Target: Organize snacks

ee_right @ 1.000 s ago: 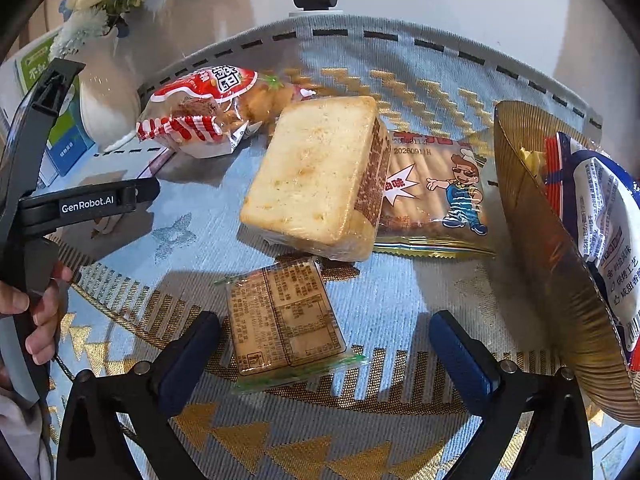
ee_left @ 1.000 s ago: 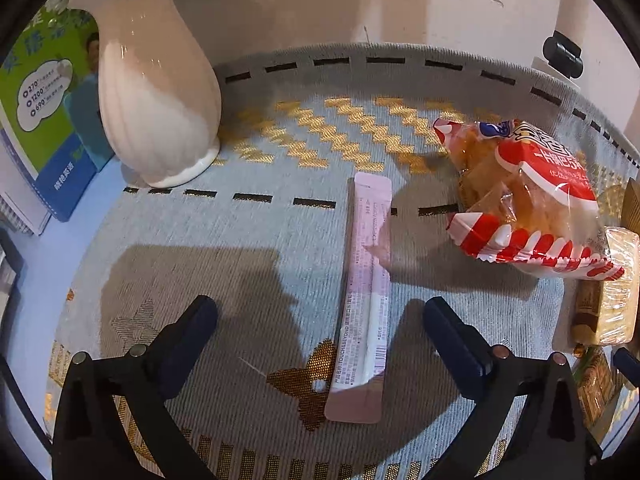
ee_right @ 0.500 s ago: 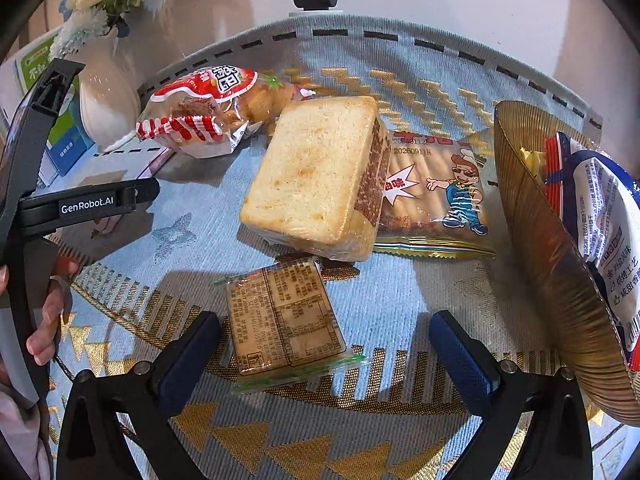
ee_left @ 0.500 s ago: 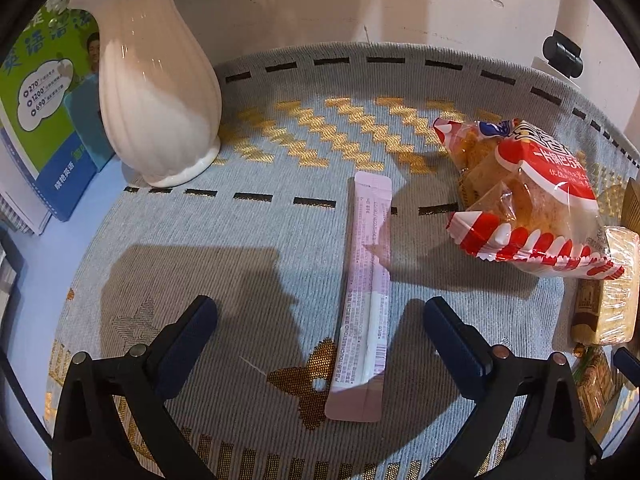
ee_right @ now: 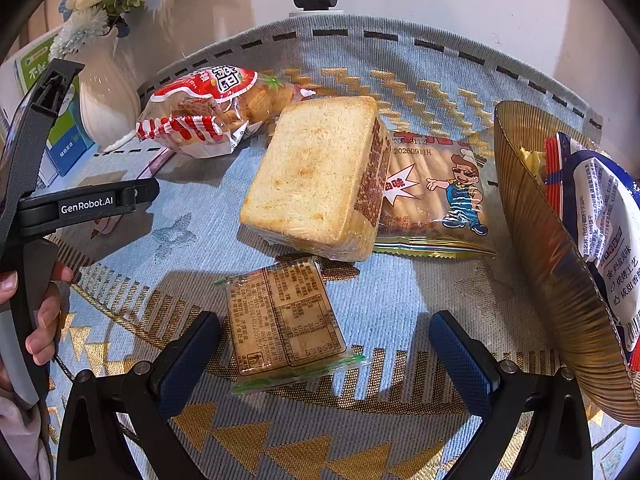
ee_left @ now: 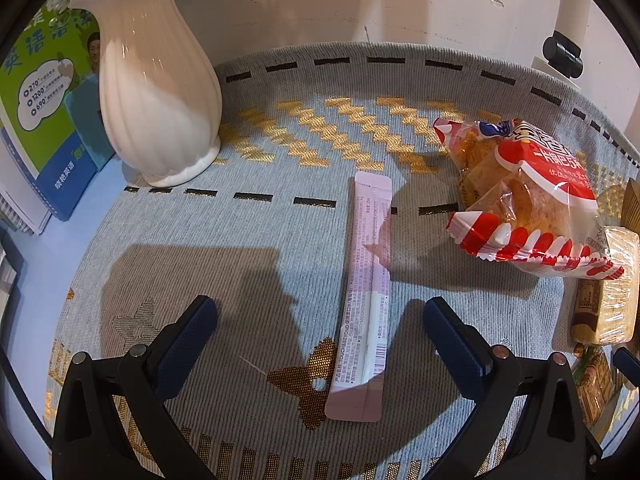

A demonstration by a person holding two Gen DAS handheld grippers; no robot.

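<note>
A grey-blue woven cloth (ee_left: 256,240) with gold zigzags covered the table against a pale wall. A white vase (ee_left: 156,92) stood at its left. The left gripper (ee_left: 320,320) gaped apart over a pink stick sachet (ee_left: 366,288); the right gripper (ee_right: 324,336) gaped over a cracker packet (ee_right: 284,320), near wrapped bread (ee_right: 316,176) and a gold bowl (ee_right: 540,248).

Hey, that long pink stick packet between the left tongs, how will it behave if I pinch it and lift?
The pink stick packet lies flat and thin, so it probably weighs little. Being long and narrow, it may droop if held at one end. Its smooth film could slip on the mat.
</note>
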